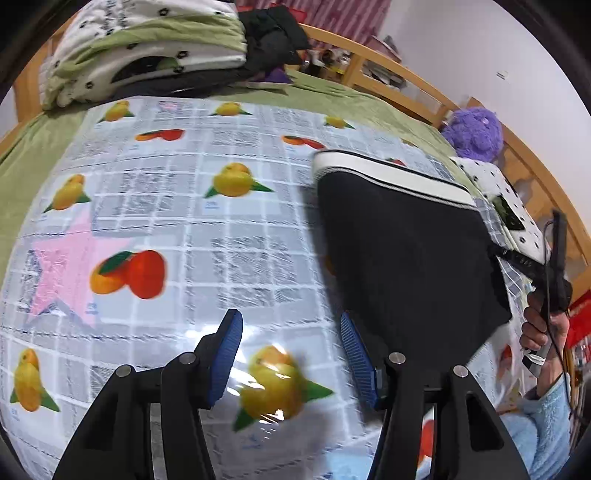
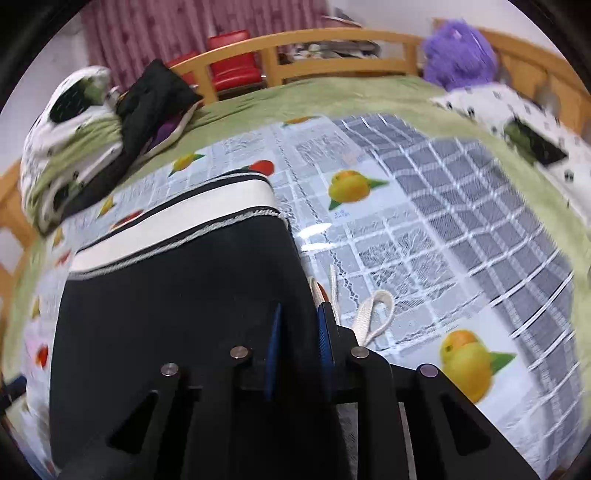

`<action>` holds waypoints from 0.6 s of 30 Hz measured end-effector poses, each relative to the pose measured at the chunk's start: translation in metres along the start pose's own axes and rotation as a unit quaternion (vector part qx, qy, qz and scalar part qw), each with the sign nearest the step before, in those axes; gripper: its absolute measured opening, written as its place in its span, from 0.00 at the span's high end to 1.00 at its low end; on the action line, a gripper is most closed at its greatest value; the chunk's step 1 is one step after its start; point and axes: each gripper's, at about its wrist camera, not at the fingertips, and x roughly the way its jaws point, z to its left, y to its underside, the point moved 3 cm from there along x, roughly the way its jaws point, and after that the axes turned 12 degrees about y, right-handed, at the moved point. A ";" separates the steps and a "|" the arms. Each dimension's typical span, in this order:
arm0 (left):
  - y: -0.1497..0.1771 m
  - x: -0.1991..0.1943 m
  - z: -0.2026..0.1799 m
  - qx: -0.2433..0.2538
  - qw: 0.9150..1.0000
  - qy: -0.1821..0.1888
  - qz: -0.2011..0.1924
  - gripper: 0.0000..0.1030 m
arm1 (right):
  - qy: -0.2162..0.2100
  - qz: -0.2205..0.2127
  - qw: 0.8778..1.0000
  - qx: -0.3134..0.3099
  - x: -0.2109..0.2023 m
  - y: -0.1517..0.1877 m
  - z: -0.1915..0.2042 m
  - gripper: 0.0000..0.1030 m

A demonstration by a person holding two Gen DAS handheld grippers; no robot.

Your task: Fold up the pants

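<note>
The black pants (image 1: 406, 240) lie folded on the fruit-print plastic cloth (image 1: 221, 221), with the white-striped waistband (image 1: 388, 173) at the far end. My left gripper (image 1: 291, 354) hovers open just left of the pants with only the cloth beneath it. In the right wrist view my right gripper (image 2: 300, 347) stands narrow at the right edge of the pants (image 2: 177, 314), and black fabric fills the gap between its blue pads (image 2: 275, 343). A white drawstring (image 2: 373, 314) trails out beside them. A hand (image 1: 543, 325) holds that gripper at the far right.
The cloth (image 2: 424, 240) covers a green-sheeted bed with a wooden rail (image 1: 388, 59). Folded quilts (image 1: 147, 48) and dark clothes (image 1: 273, 33) are piled at the far left. A purple plush (image 1: 474, 131) and a spotted pillow (image 1: 506, 195) lie at the right. Red chairs (image 2: 231, 59) stand behind the rail.
</note>
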 end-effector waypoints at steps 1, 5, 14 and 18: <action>0.001 0.001 -0.005 0.005 1.000 0.005 0.005 0.48 | -0.017 -0.013 1.000 0.008 -0.010 0.002 -0.004 0.79; 0.011 0.012 -0.023 -0.001 0.999 0.037 0.026 0.48 | -0.061 0.020 0.998 -0.015 -0.013 0.020 0.004 0.69; 0.059 0.056 -0.039 -0.035 0.995 0.059 0.078 0.46 | 0.022 0.036 0.992 -0.115 -0.002 0.062 0.034 0.67; 0.066 0.031 -0.052 0.018 0.996 0.054 0.072 0.48 | 0.012 0.038 0.994 -0.100 0.000 0.062 0.029 0.67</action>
